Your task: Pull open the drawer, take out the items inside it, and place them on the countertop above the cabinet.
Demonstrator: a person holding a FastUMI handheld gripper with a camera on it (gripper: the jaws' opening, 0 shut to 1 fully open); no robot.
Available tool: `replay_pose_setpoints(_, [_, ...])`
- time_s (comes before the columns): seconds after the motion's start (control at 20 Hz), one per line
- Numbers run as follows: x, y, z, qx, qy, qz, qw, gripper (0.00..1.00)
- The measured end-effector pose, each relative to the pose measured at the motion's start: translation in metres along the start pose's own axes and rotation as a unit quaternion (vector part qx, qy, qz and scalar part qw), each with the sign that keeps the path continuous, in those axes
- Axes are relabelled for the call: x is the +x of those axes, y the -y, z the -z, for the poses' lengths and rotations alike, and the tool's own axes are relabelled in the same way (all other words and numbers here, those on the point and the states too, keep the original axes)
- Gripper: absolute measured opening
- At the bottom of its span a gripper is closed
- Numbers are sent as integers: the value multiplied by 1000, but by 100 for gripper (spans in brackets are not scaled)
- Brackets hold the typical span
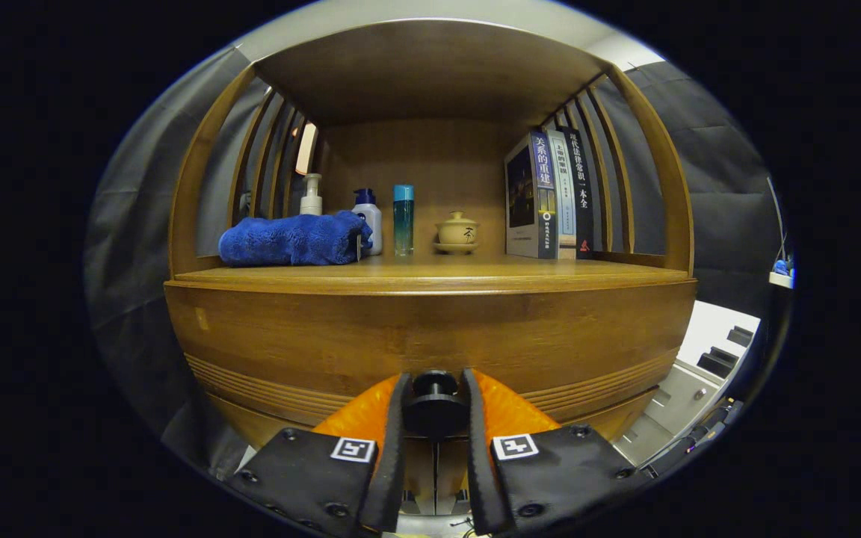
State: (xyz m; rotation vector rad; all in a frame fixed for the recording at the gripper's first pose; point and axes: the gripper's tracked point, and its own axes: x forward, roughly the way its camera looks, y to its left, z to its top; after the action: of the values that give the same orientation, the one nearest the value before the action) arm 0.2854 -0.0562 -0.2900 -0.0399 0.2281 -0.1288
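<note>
The drawer (430, 336) fills the lower front of a wooden cabinet (199, 194), its wide face bowed across the view directly ahead of the gripper (434, 407), and it sits flush with the cabinet front, not pulled out. A round dark knob (434, 400) stands out from the drawer's face, low and in the middle, and the two fingers flank it, one pressed against each side, so the gripper is pinching the knob between them. A band of fine horizontal grooves runs along the drawer front to either side of the knob. Just above the drawer lies the countertop (520, 275), a flat wooden ledge under an arched, slatted alcove. On it, toward the left, rests a rolled blue towel (292, 239). Behind the towel stands a pale pump bottle (312, 196), and next to the towel's right end a white bottle with a dark blue cap (368, 217), then a slim teal bottle (403, 220). Near the middle of the ledge sits a small cream lidded cup on a saucer (457, 232). To the right, a row of upright books (550, 196) stands close to the slatted side wall. Beyond the cabinet to the right, a grey unit (688, 396) shows low down.
</note>
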Motion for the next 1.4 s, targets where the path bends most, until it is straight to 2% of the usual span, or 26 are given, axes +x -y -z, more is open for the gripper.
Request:
replay_pose_setpoints(0.35, [-25,2,1,-12,0,11,1000,43])
replay_pose_setpoints(1.1, [-122,0,13,24,-23,-6,999,43])
replay_pose_setpoints(1.2, [-133,0,14,9,-22,-9,1000,43])
replay_pose_setpoints(1.4, [-149,2,12,-10,-14,-12,1000,31])
